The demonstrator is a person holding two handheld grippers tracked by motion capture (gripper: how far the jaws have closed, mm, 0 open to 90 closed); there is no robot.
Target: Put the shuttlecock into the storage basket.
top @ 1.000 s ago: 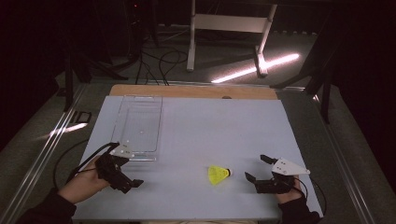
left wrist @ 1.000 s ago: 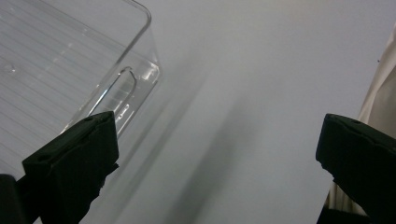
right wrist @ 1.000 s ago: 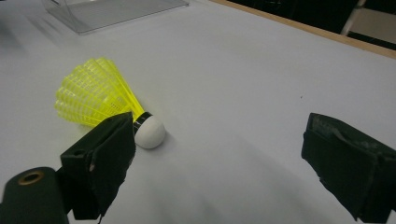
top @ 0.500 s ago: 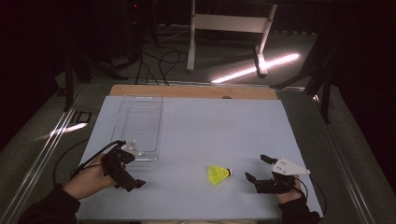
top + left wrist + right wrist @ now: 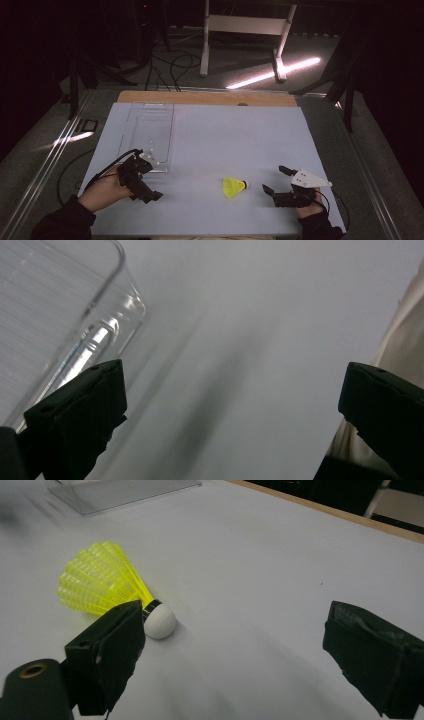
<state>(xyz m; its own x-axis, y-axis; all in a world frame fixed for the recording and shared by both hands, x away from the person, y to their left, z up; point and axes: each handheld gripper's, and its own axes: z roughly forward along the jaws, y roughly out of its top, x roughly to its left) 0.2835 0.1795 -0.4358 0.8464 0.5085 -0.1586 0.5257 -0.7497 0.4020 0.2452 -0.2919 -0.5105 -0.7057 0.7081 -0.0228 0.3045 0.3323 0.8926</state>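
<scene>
Right claw: its two black jaws are spread wide and hold nothing; it rests low over the worktop, in the person's right hand at the near right.
Right claw, own view: the white cork tip of the shuttlecock lies just beside one jaw, apart from the other.
Yellow plastic shuttlecock with white round cork: it lies on its side on the worktop, near the right claw, the cork pointing toward that claw. In the right gripper view the yellow skirt spreads away from the jaws.
Left claw: its jaws are also spread apart and empty, held in the left hand at the near left.
Left claw, own view: one jaw is near the rounded corner of the tray.
Clear plastic rectangular tray: it stands on the left part of the worktop, just beyond the left claw, well apart from the shuttlecock; also seen at.
Pale grey worktop: it carries all these things.
</scene>
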